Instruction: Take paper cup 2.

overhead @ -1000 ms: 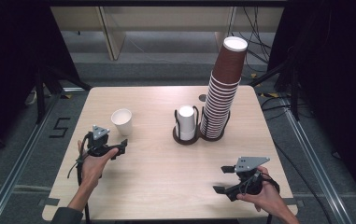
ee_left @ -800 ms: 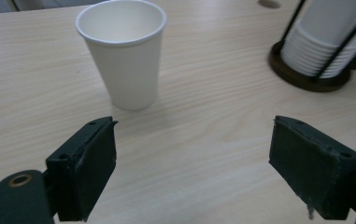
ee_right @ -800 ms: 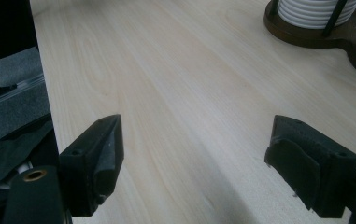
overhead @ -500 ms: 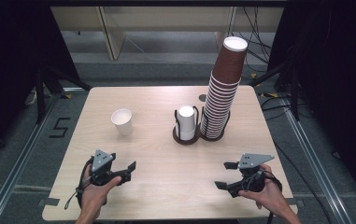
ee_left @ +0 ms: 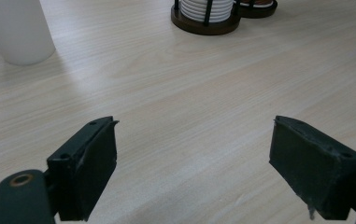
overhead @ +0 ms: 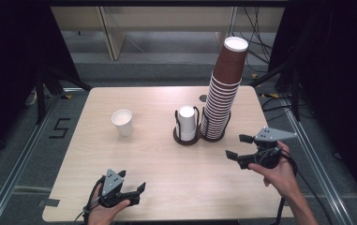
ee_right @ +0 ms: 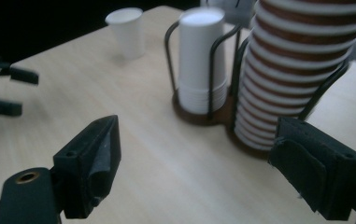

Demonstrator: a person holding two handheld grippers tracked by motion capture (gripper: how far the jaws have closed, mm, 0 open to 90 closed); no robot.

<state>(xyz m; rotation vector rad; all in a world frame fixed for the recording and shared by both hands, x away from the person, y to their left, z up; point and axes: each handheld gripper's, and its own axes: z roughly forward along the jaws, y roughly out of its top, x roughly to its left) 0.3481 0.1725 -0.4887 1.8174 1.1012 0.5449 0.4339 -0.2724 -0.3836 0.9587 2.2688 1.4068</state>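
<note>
- While seen from the high view, stood on the pale wooden table (overhead: 167,183): a lone white cup (overhead: 122,122) at left of centre, a short stack of white cups (overhead: 186,123) in a dark wire holder (overhead: 186,137) at the middle, and just to its right, touching holder to holder, a tall leaning stack of brown cups (overhead: 224,93).
- Held the left gripper (overhead: 134,193) low at the near edge, well apart from the lone white cup, jaws parted with nothing between them.
- Held the right gripper (overhead: 235,146) near the foot of the brown stack, just to its right, pointing toward it; jaws parted after just opening further, gripping nothing.
- From the left gripper view, saw both black jaws set apart over bare tabletop (ee_left: 189,107), empty; lone white cup (ee_left: 17,29) at upper left, base of the white stack's holder (ee_left: 206,21) at top.
- From the right gripper view, saw the jaws wide and empty, aimed at the white stack (ee_right: 202,60) and the brown stack (ee_right: 297,70) close ahead, no pad touching either; lone white cup (ee_right: 126,31) farther back, the left gripper (ee_right: 0,91) blurred at the left edge.
</note>
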